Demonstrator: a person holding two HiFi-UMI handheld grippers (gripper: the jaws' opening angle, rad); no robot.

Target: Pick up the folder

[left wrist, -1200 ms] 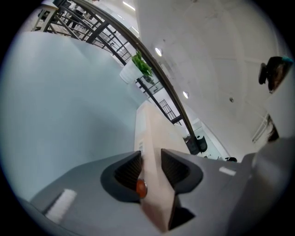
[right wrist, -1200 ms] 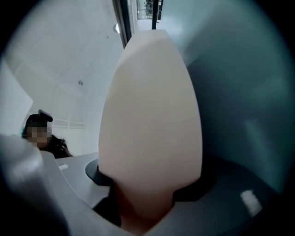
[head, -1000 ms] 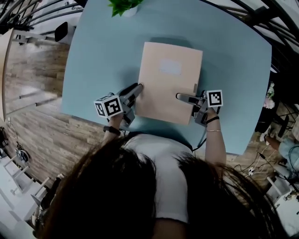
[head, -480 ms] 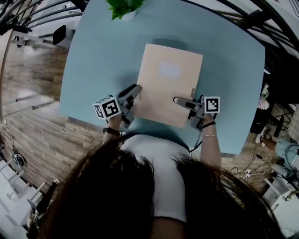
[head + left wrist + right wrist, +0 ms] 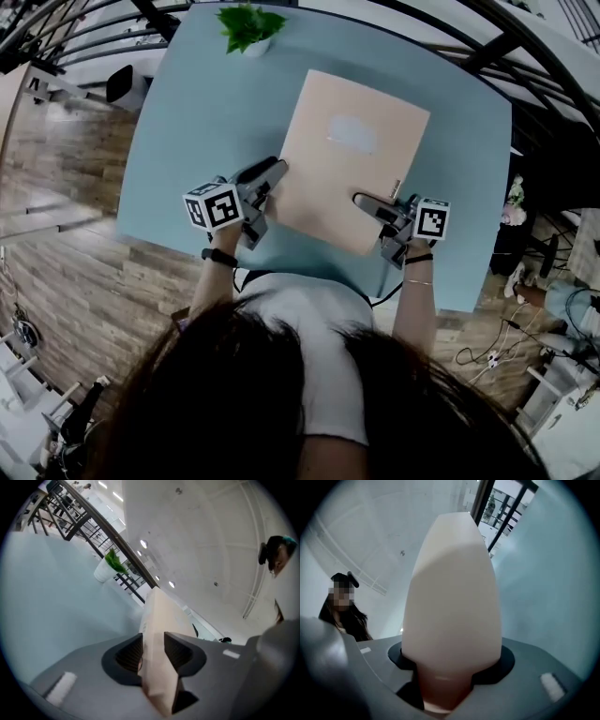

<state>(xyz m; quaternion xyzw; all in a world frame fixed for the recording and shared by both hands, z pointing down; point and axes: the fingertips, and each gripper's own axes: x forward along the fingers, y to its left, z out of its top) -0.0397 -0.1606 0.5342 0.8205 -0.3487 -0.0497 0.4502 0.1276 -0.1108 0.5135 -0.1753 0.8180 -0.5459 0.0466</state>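
**Over the blue table, a folder clamped from 2 sides**

Above the pale blue table point(image 5: 192, 122), the peach folder point(image 5: 352, 159) hangs between 2 grippers, its label patch facing up. The left gripper point(image 5: 272, 171) is clamped on the folder's left edge, the thin edge pinched tight between its pads. The right gripper point(image 5: 364, 201) grips the thick right side; its jaws have just been closing a little and now press on the folder between them. A small green plant point(image 5: 249, 26) stands at the table's far edge.

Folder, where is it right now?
In the head view the folder is centre, over the blue table, nearer the person than the potted plant. The left gripper clamps its left edge and the right gripper, just closed tighter, its near-right edge.
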